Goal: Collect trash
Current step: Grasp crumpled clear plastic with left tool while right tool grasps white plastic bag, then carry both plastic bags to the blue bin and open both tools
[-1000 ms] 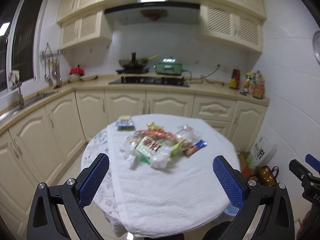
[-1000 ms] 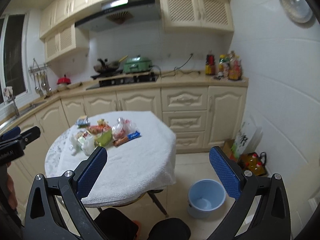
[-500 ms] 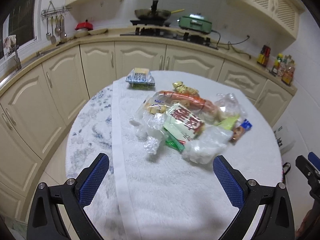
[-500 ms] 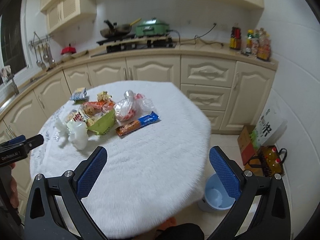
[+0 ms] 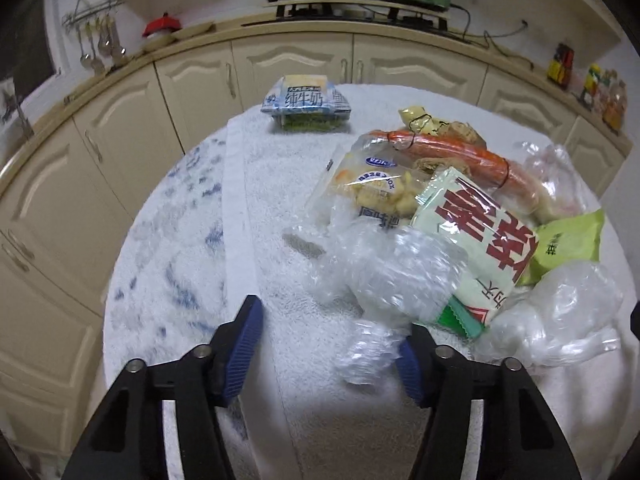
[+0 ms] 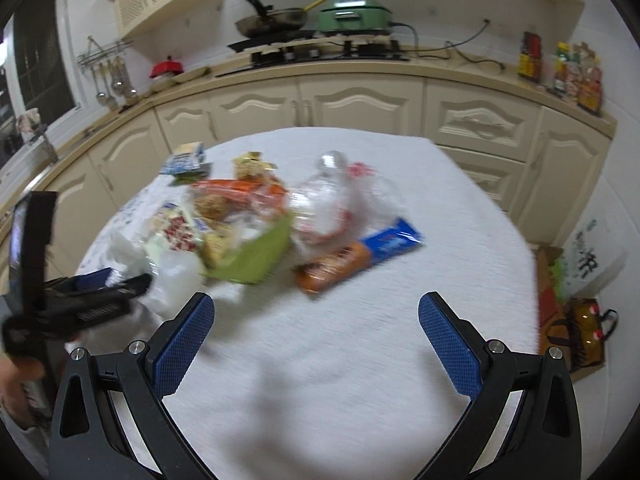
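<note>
A heap of wrappers lies on the white towel (image 5: 340, 396) over the round table. My left gripper (image 5: 328, 346) is open, low over the towel; a crumpled clear plastic wrapper (image 5: 384, 280) reaches between its fingers, against the right pad. Behind it lie a white packet with red characters (image 5: 476, 236), a green packet (image 5: 568, 240), a long orange packet (image 5: 452, 156) and a milk carton (image 5: 306, 100). My right gripper (image 6: 316, 330) is open and empty above the towel (image 6: 360, 360), short of a blue-and-orange biscuit packet (image 6: 356, 252). The left gripper also shows in the right wrist view (image 6: 100, 296).
Cream kitchen cabinets (image 6: 360, 100) and a counter with stove, wok (image 6: 272, 20) and green cooker (image 6: 352, 12) curve behind the table. Bottles (image 6: 560, 68) stand at the counter's right end. A cardboard box and bags (image 6: 576, 300) sit on the floor to the right.
Both grippers have moved forward and down toward the heap. The left gripper's fingers have narrowed around the end of the clear plastic wrapper. The right gripper stays wide open.
</note>
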{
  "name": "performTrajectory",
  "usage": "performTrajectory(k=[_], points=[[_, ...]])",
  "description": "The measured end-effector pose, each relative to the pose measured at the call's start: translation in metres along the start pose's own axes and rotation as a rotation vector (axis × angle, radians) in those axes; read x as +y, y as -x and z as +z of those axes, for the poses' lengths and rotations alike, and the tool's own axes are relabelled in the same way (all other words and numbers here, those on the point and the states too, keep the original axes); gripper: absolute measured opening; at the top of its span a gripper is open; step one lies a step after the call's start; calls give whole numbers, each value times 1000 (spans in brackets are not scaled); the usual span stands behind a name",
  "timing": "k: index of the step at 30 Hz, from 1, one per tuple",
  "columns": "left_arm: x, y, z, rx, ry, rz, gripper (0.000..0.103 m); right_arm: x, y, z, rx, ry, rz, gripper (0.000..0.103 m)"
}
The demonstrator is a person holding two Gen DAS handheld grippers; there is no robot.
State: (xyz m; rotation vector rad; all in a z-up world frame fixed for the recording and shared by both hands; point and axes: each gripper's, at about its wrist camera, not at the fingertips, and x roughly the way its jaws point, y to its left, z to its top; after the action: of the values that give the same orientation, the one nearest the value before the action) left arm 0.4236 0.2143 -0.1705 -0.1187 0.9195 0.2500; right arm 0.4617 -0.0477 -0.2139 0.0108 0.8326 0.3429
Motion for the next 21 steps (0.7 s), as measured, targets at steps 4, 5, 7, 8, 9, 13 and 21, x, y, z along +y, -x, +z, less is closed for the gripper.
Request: performTrajectory(k=[4,5,7,8,9,13,21], points=[[8,8,-8,-16,18,-14,11,24,-12,6,15,17,38,103],[9,13,-12,-28,15,-6,11,29,-15,6,19,19,48,103],[13,26,-21,-42,14,-5,10,43,-25,6,34,24,78,103],[15,31,-25,-46,14,-13,10,47,-28,6,43,24,80,103],[18,37,-29,-52,18,-14,10,53,-32,5,49,24,81,103],[28,65,-42,-73,26,-18,10,64,-45,2,56,16,123,99],[21,104,-56,-96,16,-43,10,47,-51,-16,104,-78,323,46]])
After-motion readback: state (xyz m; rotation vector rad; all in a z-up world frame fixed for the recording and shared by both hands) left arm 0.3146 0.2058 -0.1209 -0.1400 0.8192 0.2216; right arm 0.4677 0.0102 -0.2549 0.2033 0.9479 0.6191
